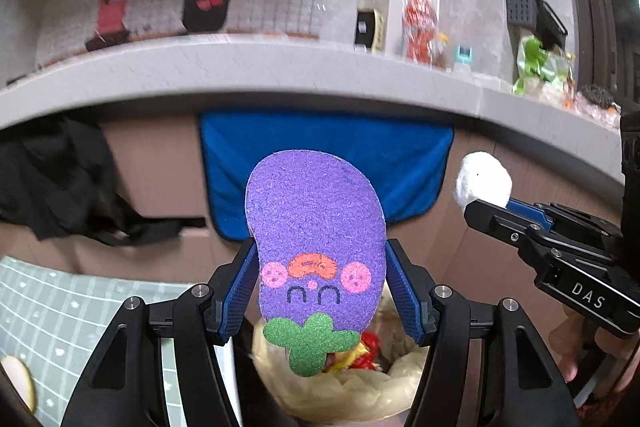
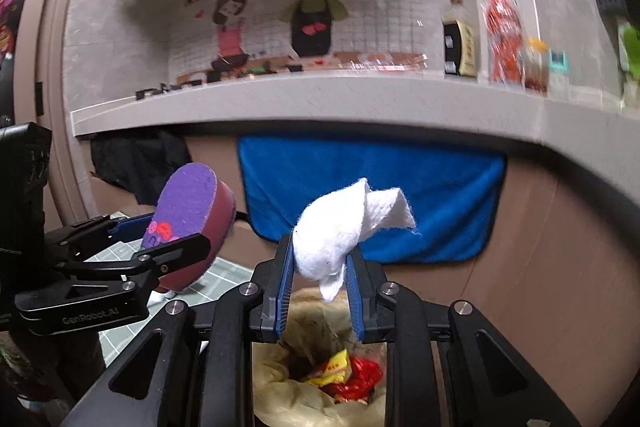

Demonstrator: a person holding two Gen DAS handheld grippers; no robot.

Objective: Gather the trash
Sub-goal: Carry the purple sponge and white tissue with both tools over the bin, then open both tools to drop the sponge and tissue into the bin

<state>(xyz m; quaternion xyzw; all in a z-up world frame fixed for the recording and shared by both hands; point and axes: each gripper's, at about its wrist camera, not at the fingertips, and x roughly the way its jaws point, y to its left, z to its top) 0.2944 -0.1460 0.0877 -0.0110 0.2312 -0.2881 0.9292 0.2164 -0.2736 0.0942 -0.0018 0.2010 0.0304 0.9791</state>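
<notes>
My left gripper (image 1: 320, 283) is shut on a purple eggplant-shaped sponge (image 1: 316, 243) with a cartoon face and a green stem; the same sponge (image 2: 188, 219) shows its dark red underside in the right wrist view. My right gripper (image 2: 320, 267) is shut on a crumpled white tissue (image 2: 344, 231), and this tissue (image 1: 484, 179) also appears at the right of the left wrist view. Both grippers hang above a trash bin lined with a beige bag (image 2: 300, 399), which holds red and yellow wrappers (image 2: 348, 375). The bin's bag (image 1: 340, 395) sits right under the sponge.
A grey counter (image 1: 280, 67) runs across behind, carrying a dark sauce bottle (image 1: 370, 23), an orange drink bottle (image 1: 420, 23) and green packaging (image 1: 536, 67). A blue towel (image 2: 400, 195) hangs on the cabinet front. Black cloth (image 1: 60, 179) hangs left. A green checked mat (image 1: 60, 307) covers the floor.
</notes>
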